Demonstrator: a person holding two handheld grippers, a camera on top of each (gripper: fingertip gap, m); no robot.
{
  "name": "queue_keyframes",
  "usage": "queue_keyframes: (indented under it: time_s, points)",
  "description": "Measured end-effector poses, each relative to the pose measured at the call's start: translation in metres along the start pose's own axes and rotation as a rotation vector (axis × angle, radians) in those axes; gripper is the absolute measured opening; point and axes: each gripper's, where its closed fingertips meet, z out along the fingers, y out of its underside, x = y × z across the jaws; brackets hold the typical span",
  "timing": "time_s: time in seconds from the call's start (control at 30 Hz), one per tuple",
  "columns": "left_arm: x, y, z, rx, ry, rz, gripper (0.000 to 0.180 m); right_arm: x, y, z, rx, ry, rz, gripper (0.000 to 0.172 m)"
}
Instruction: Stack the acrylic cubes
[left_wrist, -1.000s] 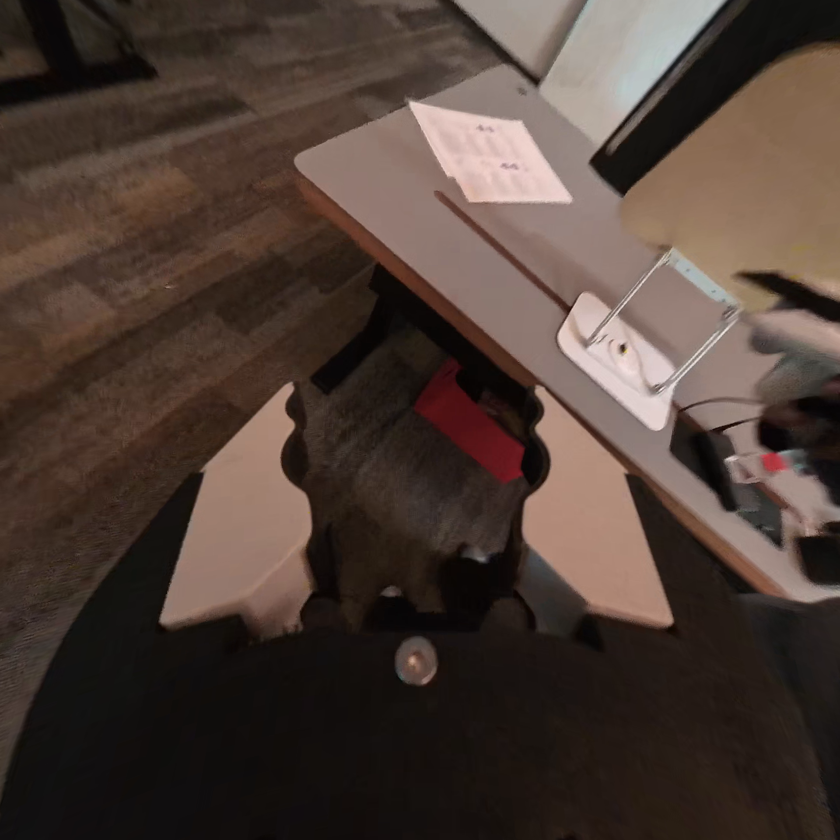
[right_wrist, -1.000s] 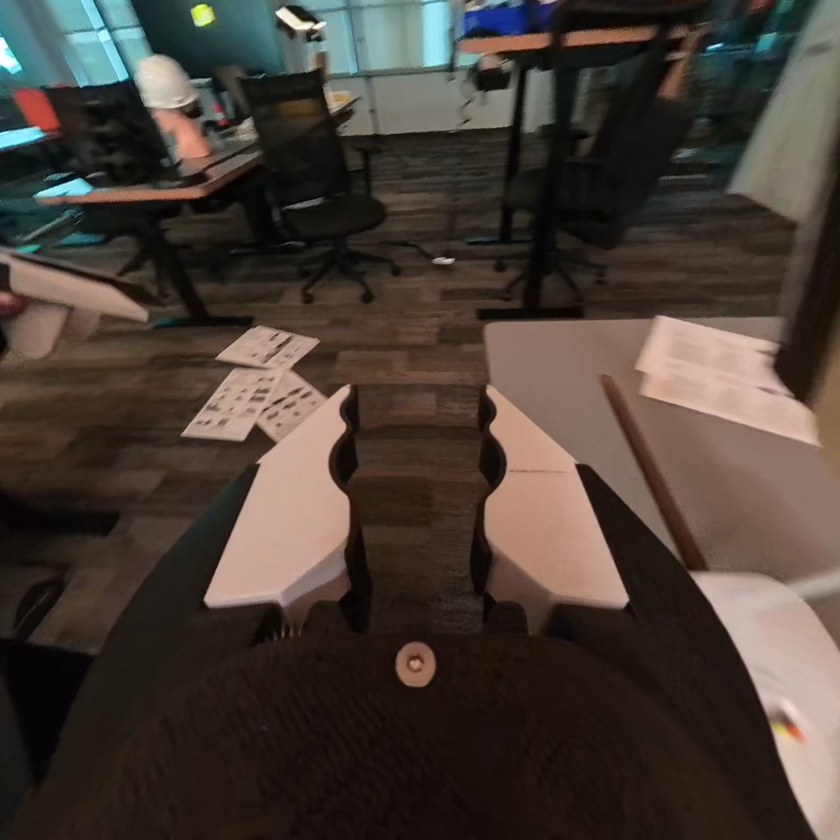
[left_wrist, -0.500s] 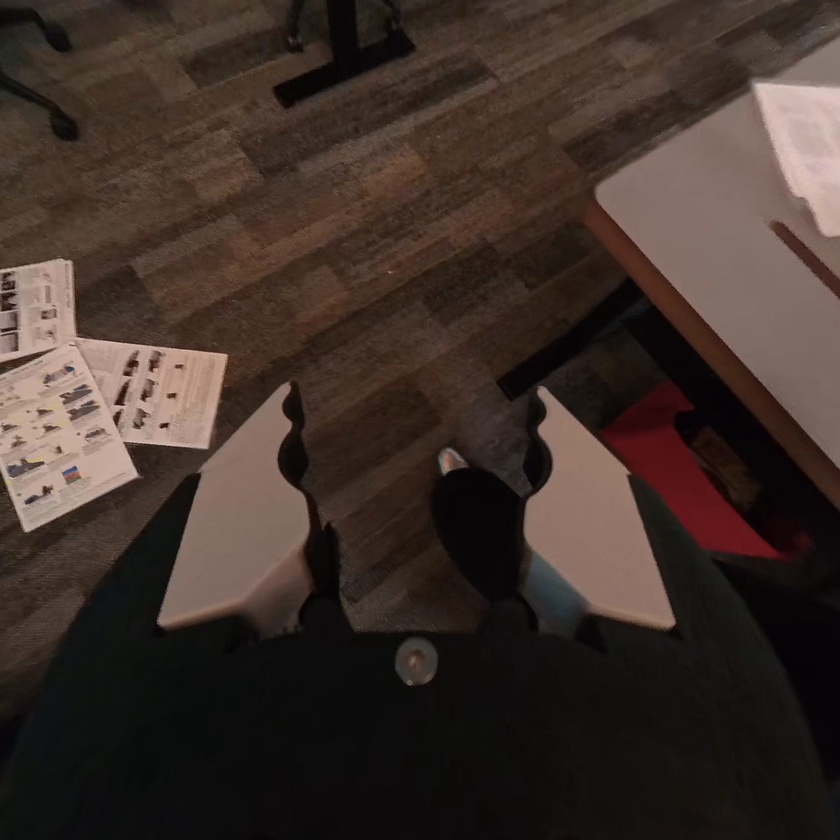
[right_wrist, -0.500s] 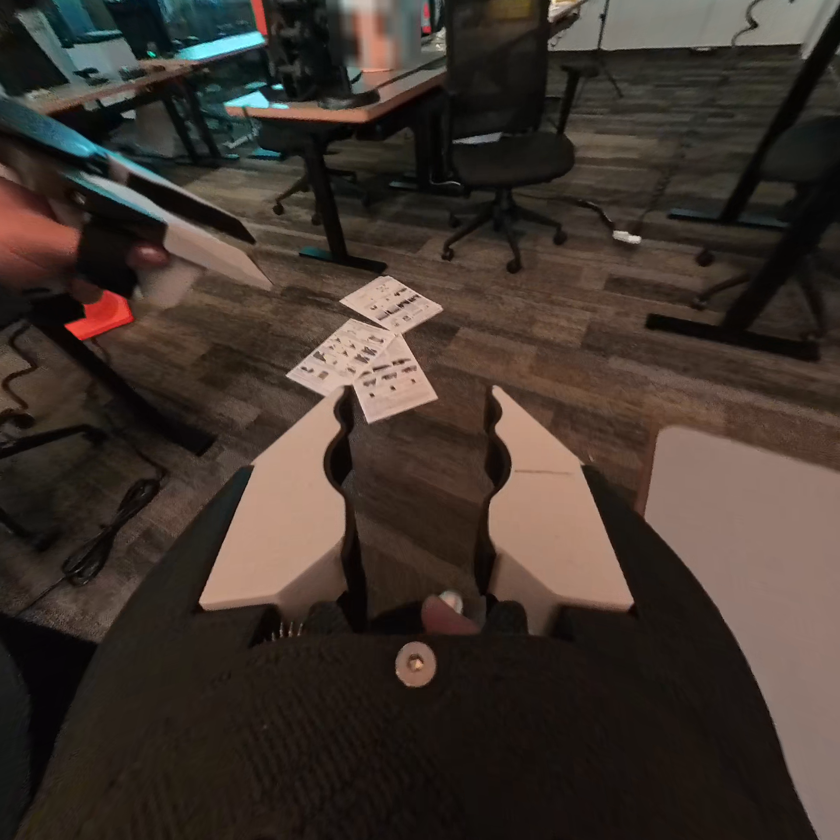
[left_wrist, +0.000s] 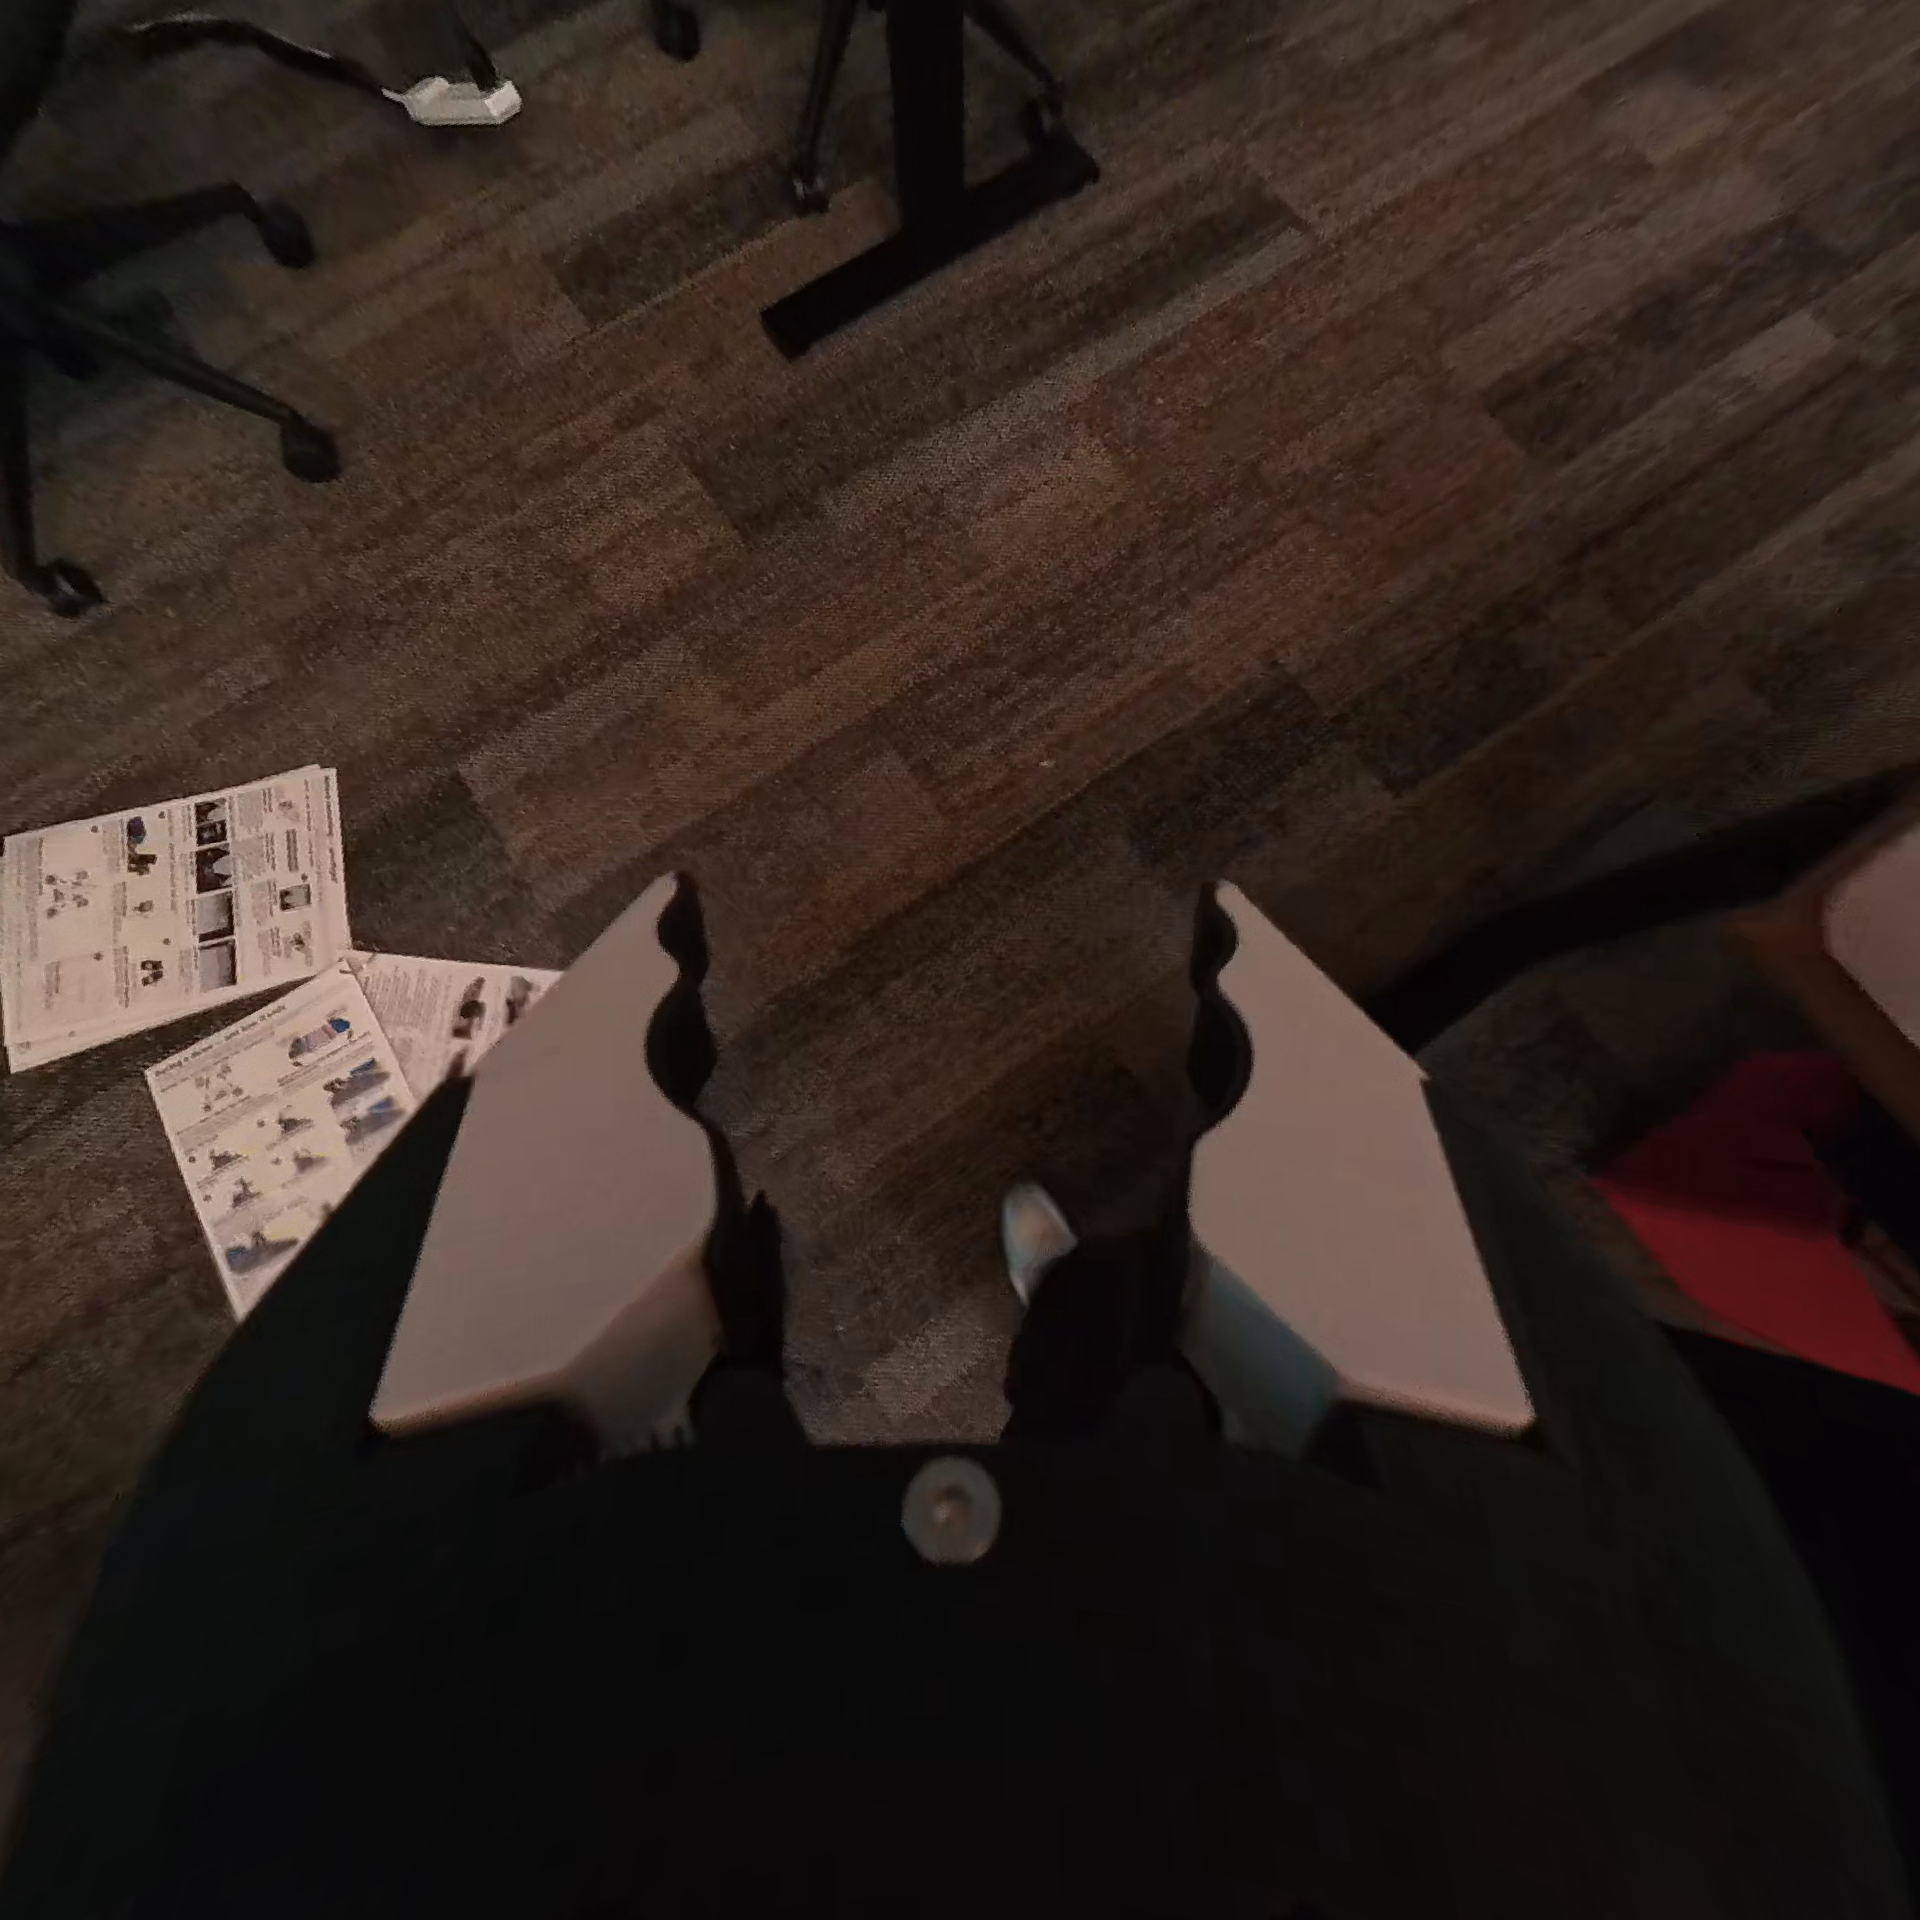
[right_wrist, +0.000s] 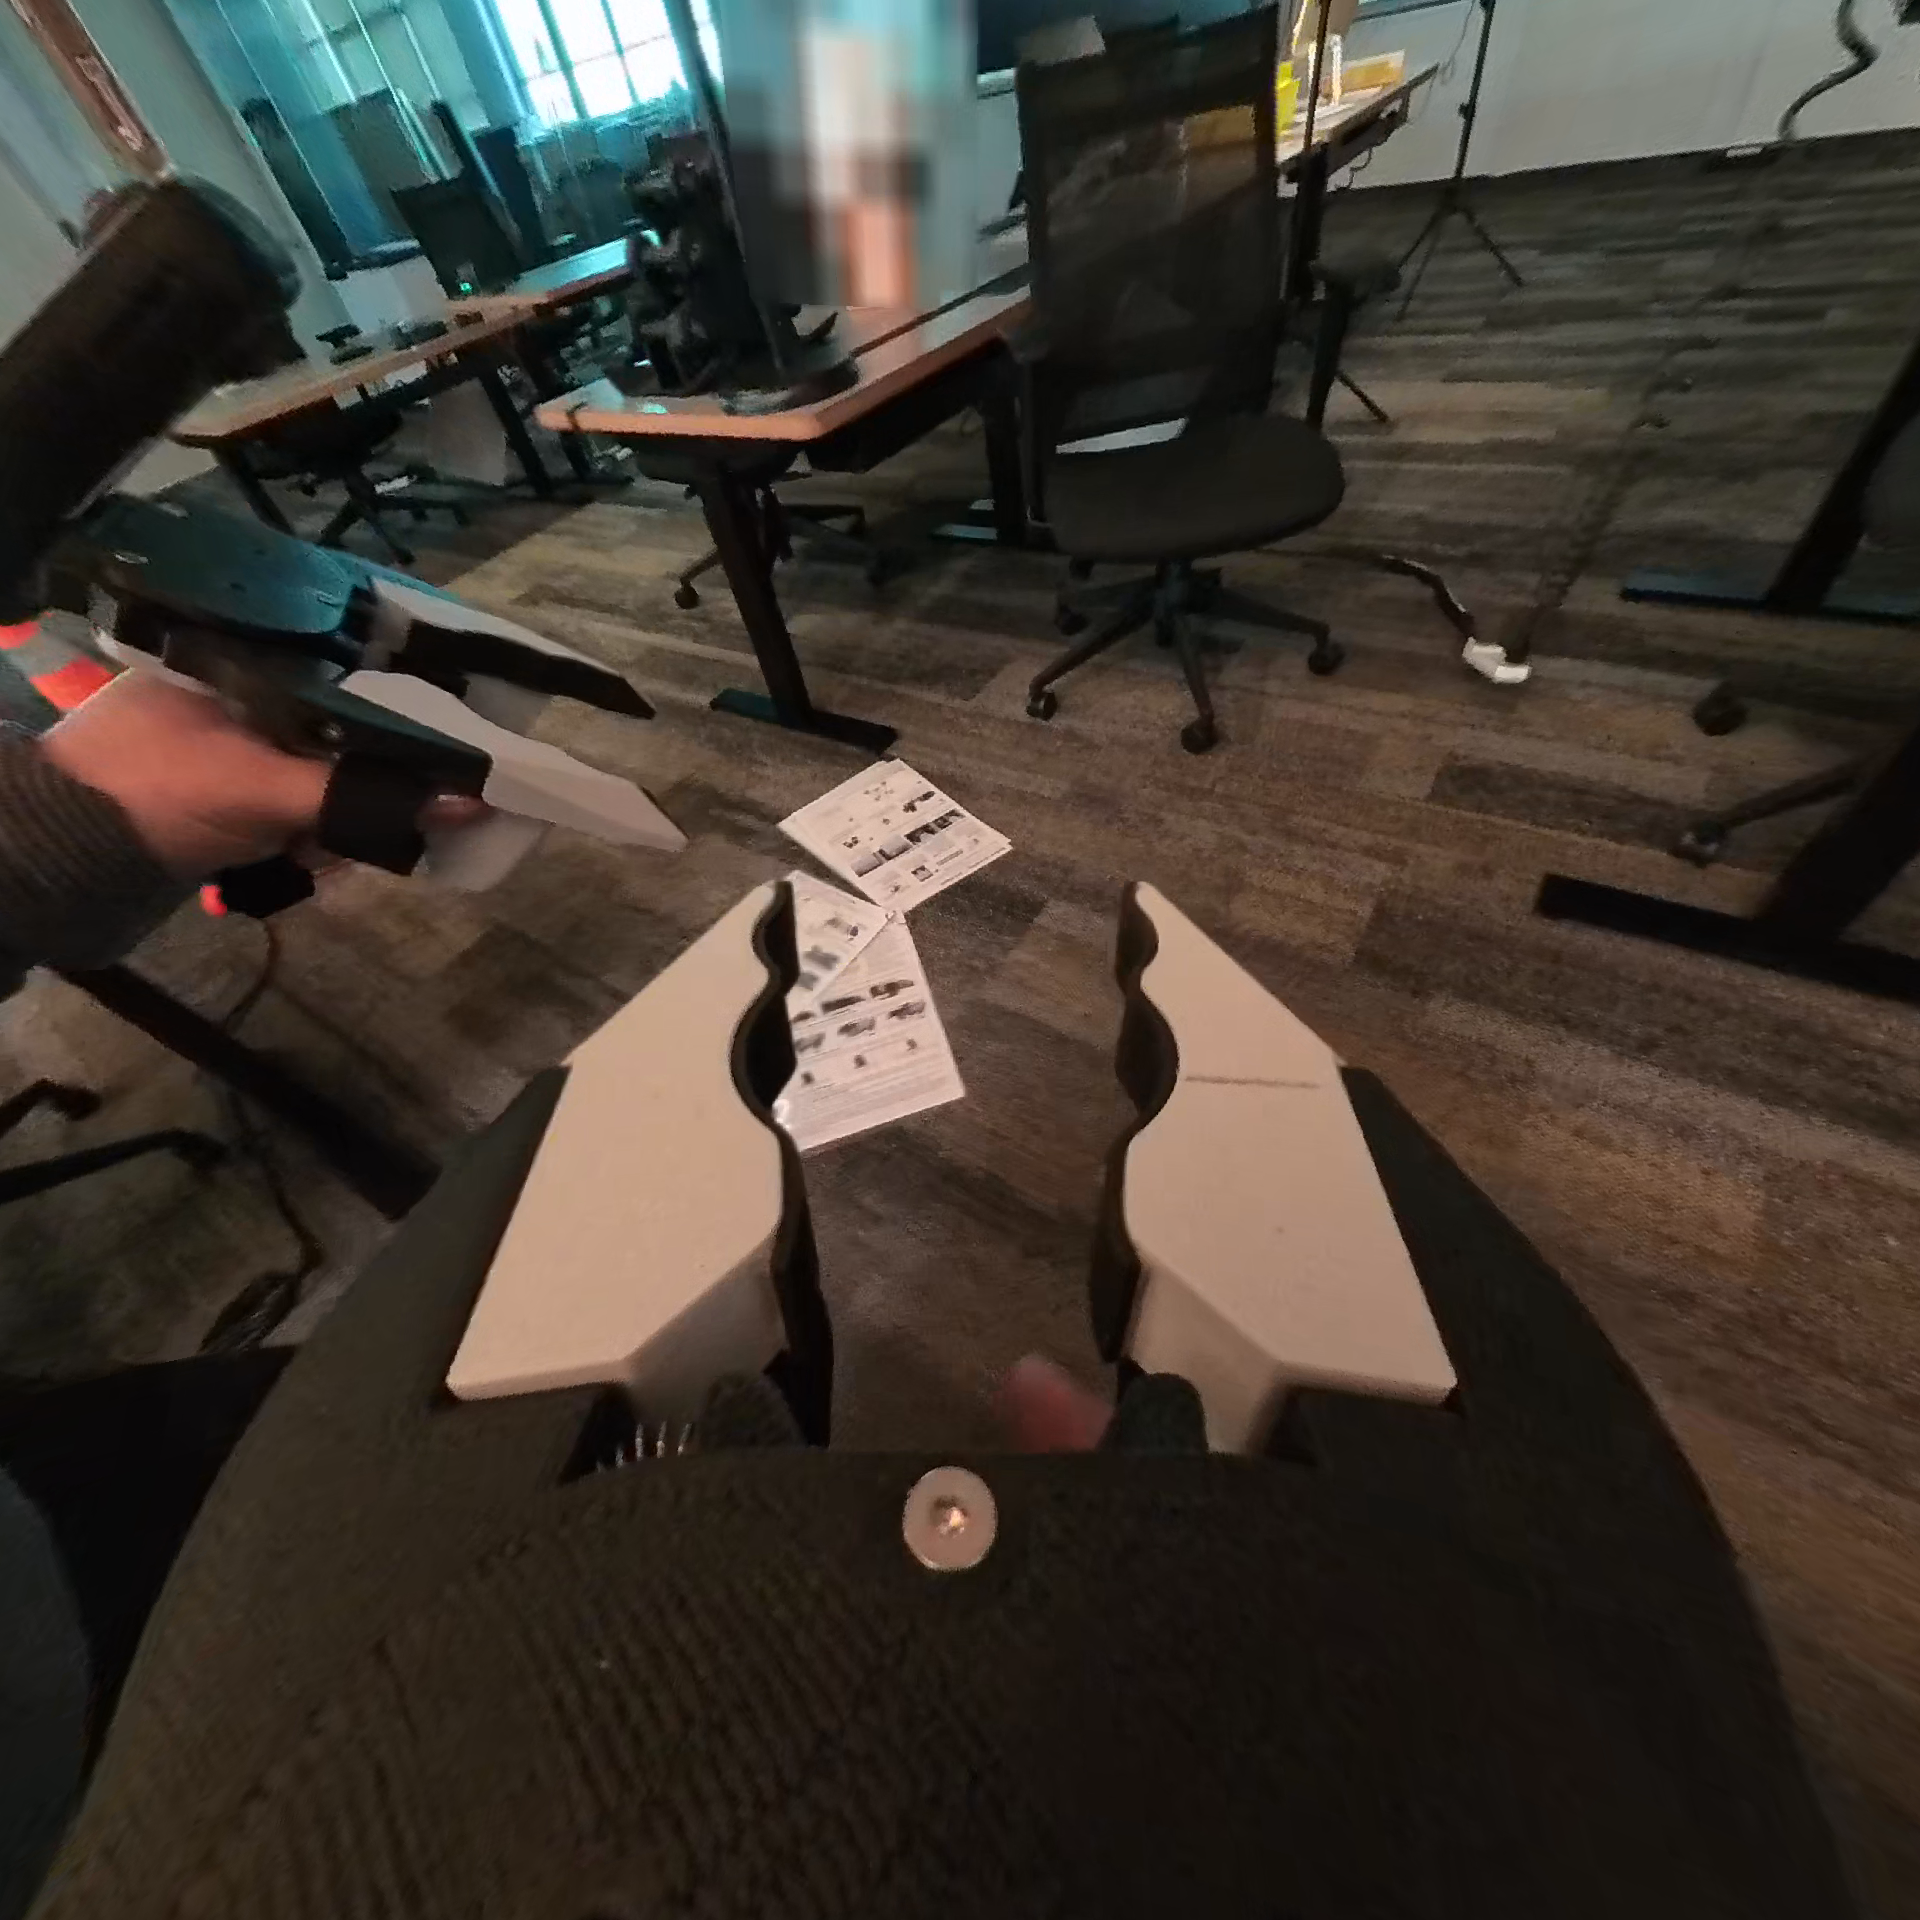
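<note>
Right wrist view, both grippers (right_wrist: 948, 904) (left_wrist: 940, 894) spread, unladen (above floor), printed sheets (right_wrist: 894, 831) nearby.

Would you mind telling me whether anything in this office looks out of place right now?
Yes: three printed sheets lie scattered and overlapping on the carpet, not on a desk. Both the left gripper and the right gripper hang open above the floor, holding nothing.

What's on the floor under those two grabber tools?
Three printed white paper sheets lie on the grey-brown carpet. One sheet is partly covered by the right gripper finger; both jaws are open.
</note>
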Motion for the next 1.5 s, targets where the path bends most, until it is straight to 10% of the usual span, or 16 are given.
queue_keyframes:
  time_s: [0.33, 0.53, 1.0, 1.5]
  points:
    - [-0.074, -0.142, 0.175, 0.030, 0.087, 0.195, 0.109, 0.173, -0.023, 0.118, 0.005, 0.217, 0.085, 0.058]
    - [-0.037, -0.257, 0.239, 0.091, 0.325, 0.466, 0.110, 0.275, -0.084, 0.124, 0.082, 0.441, 0.124, 0.035]
    - [0.238, -0.476, 0.391, 0.308, 0.945, 0.617, 0.077, 0.529, -0.081, -0.093, 0.358, 1.165, 0.074, 0.052]
    - [0.584, -0.716, 0.559, 0.432, 1.281, 0.473, 0.080, 0.847, -0.100, -0.347, 0.229, 1.513, -0.062, 0.059]
